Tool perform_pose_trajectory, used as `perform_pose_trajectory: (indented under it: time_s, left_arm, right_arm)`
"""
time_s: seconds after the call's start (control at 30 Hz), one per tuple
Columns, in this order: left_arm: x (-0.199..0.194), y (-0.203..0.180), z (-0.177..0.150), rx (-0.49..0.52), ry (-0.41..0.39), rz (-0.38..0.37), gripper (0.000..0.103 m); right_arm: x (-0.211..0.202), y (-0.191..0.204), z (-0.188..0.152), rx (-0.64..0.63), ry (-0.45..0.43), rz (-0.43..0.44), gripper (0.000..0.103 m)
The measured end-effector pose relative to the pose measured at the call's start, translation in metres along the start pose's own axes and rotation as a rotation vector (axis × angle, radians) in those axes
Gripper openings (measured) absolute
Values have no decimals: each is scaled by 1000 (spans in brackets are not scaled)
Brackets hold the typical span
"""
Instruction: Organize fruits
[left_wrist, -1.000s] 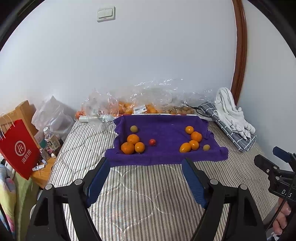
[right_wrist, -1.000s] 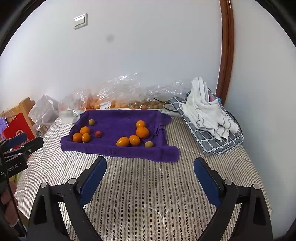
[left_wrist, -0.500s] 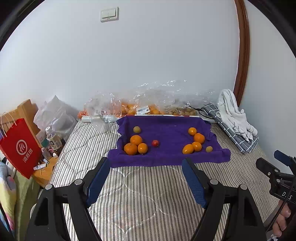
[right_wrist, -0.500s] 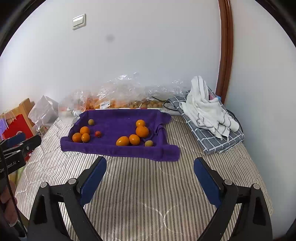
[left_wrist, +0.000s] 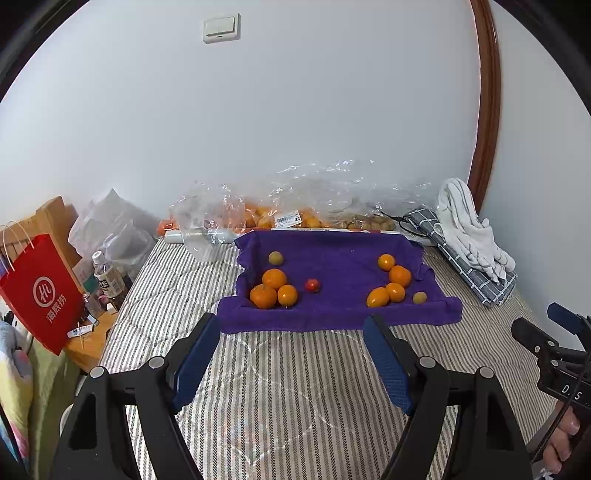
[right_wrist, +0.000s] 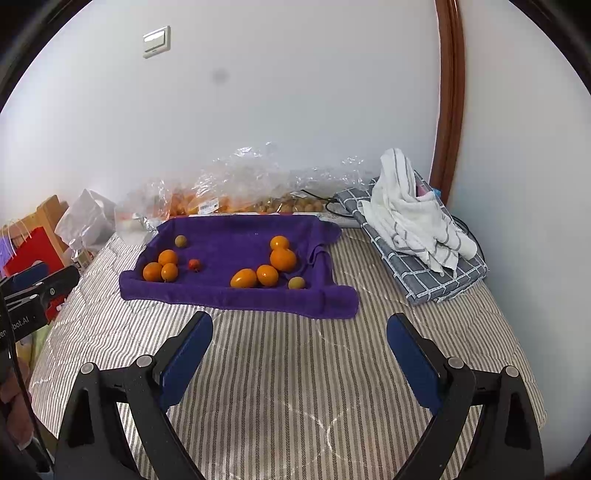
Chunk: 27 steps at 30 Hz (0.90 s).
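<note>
A purple towel (left_wrist: 340, 269) (right_wrist: 236, 291) lies on the striped bed with fruit on it. On its left are three oranges (left_wrist: 274, 277) (right_wrist: 167, 257), a small green fruit (left_wrist: 276, 257) and a small red fruit (left_wrist: 312, 285) (right_wrist: 194, 264). On its right are several oranges (left_wrist: 399, 275) (right_wrist: 283, 259), an oval yellow-orange fruit (left_wrist: 377, 297) (right_wrist: 243, 278) and a small green fruit (left_wrist: 419, 297) (right_wrist: 296, 283). My left gripper (left_wrist: 293, 354) is open and empty, short of the towel's near edge. My right gripper (right_wrist: 300, 350) is open and empty, also short of the towel.
Clear plastic bags of fruit (left_wrist: 295, 214) (right_wrist: 236, 199) lie against the wall behind the towel. A white cloth on a grey checked cloth (left_wrist: 469, 236) (right_wrist: 417, 229) lies at the right. A red paper bag (left_wrist: 40, 291) and a bottle (left_wrist: 107, 277) stand off the bed's left edge.
Both grippers have tilted up or drawn back slightly, so the towel and fruit sit a little lower and smaller in view. Both stay open; no fruit has moved.
</note>
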<state>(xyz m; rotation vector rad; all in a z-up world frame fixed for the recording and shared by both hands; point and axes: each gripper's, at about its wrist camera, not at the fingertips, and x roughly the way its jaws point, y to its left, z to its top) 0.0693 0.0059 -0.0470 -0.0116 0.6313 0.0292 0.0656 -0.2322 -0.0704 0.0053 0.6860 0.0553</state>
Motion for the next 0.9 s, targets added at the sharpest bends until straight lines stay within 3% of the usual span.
perform_pose_trajectory:
  time_s: [0.9]
  left_arm:
    - [-1, 1, 1, -1, 3, 2, 78]
  right_arm:
    - [-4, 4, 2, -22, -14, -4, 94]
